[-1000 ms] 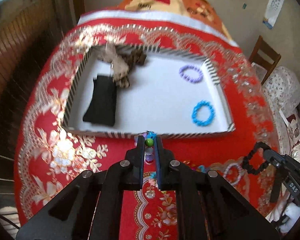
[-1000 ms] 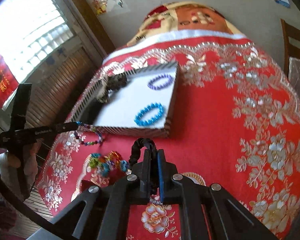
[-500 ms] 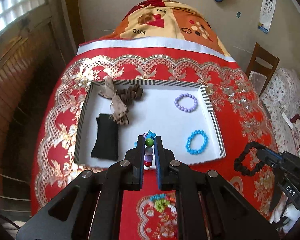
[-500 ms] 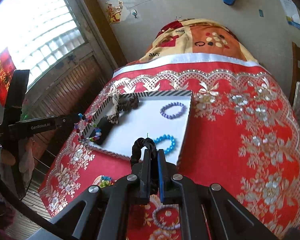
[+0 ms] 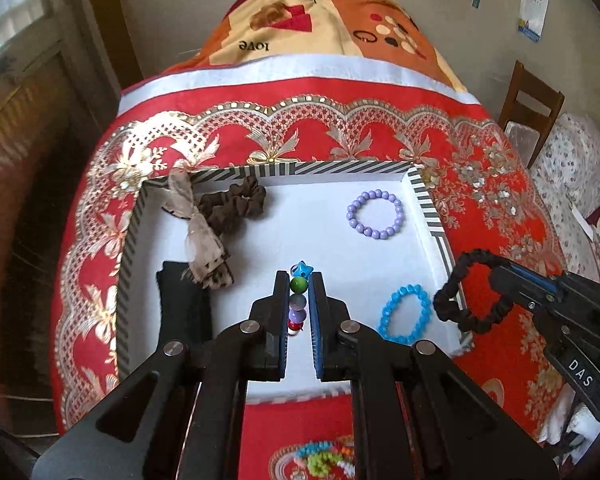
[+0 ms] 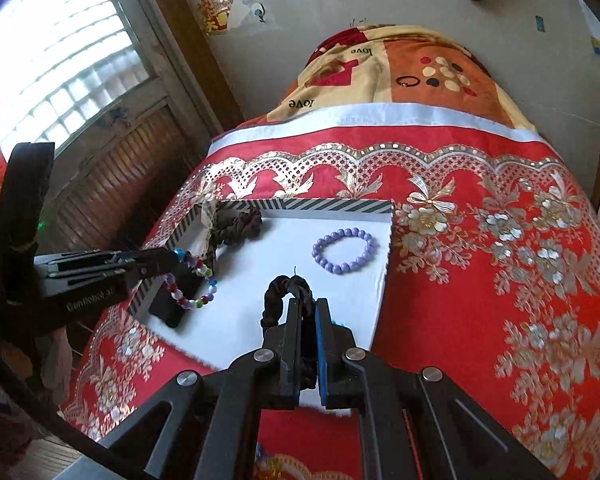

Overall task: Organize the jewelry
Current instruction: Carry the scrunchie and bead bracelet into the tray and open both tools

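Note:
A white tray with a striped rim lies on the red cloth. In it lie a purple bead bracelet, a blue bead bracelet, a brown scrunchie, a beige bow and a black pouch. My left gripper is shut on a multicoloured bead bracelet, held above the tray. My right gripper is shut on a black scrunchie, above the tray's right edge.
More colourful jewelry lies on the red cloth near the front edge. A wooden chair stands at the right. A patterned blanket lies beyond the cloth. A window is at the left.
Both grippers have moved forward from the front of the cloth to above the tray, each carrying its item along.

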Tool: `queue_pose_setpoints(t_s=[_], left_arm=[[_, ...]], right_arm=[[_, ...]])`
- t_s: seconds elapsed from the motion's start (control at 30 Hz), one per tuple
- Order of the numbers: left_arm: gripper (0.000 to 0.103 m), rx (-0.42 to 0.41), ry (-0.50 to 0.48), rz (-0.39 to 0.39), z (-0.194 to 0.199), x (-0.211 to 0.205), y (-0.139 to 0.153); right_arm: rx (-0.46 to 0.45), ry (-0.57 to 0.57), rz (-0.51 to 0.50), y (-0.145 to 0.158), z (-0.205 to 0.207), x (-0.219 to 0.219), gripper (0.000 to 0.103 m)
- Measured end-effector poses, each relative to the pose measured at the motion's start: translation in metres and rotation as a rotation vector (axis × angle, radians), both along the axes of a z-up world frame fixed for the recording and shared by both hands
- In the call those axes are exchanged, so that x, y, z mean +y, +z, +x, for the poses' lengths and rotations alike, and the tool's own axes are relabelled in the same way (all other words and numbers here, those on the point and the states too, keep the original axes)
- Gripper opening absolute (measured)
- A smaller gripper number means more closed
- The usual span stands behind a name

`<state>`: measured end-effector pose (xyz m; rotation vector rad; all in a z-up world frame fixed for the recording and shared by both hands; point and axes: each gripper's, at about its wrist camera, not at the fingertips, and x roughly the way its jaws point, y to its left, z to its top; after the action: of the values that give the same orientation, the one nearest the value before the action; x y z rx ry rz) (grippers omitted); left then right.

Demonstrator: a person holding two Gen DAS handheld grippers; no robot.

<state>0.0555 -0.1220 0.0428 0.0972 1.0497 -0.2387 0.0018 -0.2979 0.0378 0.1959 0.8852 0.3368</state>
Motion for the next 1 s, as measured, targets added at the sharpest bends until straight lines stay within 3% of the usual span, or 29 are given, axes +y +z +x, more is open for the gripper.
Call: queue_pose_setpoints(t_s=[0.23,0.53,0.73,1.0], left_arm=[[0.008,0.047,0.001,-0.021,0.03,-0.006,-0.02],[0.008,0.123,0.114,0.002,0.067,0.03,-0.065],[0.008,0.136,0.144,0.014,0.074,0.051,-0.076],[0.008,0.129,0.162,0.015,0.077,0.056,-0.078]], right_arm=[[0.035,0.0,0.009,-0.013,0.041,0.011,0.005],[0.094,0.029,0.03,-0.039,0.102,0.035,0.005],[0.157,0.033,0.061,-0.066,0.149,0.051,0.005],[0.173,0.009,-0.007,-0.09,0.184,0.066,0.005]])
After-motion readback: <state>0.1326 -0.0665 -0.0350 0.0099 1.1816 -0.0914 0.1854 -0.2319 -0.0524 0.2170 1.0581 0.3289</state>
